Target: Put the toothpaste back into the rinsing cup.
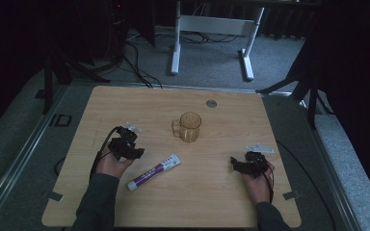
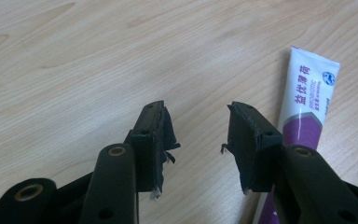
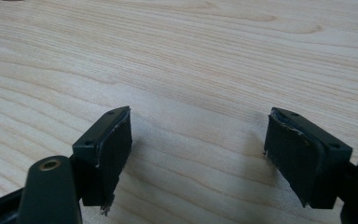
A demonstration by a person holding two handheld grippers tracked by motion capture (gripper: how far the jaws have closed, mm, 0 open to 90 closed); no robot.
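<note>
On the bench, near its left edge: left gripper (image 1: 134, 153) sat low in the person's left hand (image 1: 110, 165), claw aimed toward the toothpaste tube (image 1: 154, 171).
Left claw state: jaws stood well apart, nothing between the pads; bare wood showed in the gap in the left gripper view (image 2: 199, 140).
Tube location: lay flat on the bench (image 1: 212, 202), front of centre, running diagonally from front-left to back-right; just beside the left gripper, not touching it as far as the high view showed.
Tube in left gripper view: purple-and-white body (image 2: 307, 100) passed outside the right-hand jaw, partly hidden behind it, not inside the gap.
Right gripper (image 1: 238, 165): rested near the bench's right edge in the right hand (image 1: 256, 182), well apart from the tube.
Right claw state: jaws wide, empty, only wood grain ahead in the right gripper view (image 3: 199, 154).
Mug (image 1: 188, 127): clear glass, upright, back of centre, apart from both grippers and the tube.
Step in hand (judgement): approach to the tube with the left claw readied for a grasp; no grip made yet.
Next move calls for (judgement): shift the left claw sideways so the tube sat between the pads, straddle it across its narrow width, then close.
Risk (judgement): flat soft tube could slide on the wood if one pad touched first.
</note>
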